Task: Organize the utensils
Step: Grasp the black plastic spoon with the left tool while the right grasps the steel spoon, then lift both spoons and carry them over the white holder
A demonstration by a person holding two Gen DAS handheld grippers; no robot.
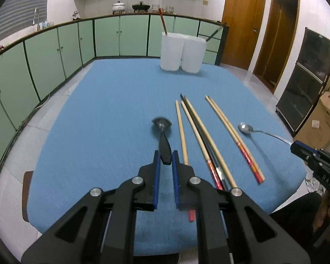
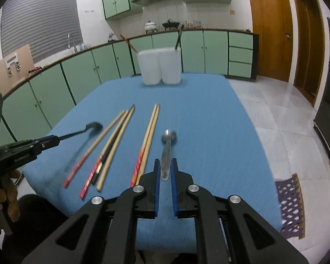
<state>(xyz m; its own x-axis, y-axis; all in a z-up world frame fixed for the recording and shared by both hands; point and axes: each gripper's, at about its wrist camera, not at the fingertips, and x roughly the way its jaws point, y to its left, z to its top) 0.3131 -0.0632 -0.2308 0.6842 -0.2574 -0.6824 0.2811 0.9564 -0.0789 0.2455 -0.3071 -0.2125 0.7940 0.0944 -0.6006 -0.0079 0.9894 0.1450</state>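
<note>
- Even indoor light from overhead, mildly dim, bluish cast.
- Glare on the floor tiles right of my right gripper.
- Heavy fisheye: cabinets bow, corners vignette black.
- Motion blur on the black-handled spoon bowl ahead of my left gripper; soft smeared shadow under it.

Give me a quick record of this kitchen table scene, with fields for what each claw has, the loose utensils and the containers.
left claw: shut on black-handled spoon, lifted off the cloth
right claw: shut on all-metal silver spoon
loose utensils: wooden chopsticks lying on blue tablecloth
containers: two white plastic tubs side by side at far edge, a utensil sticking out of each
</note>
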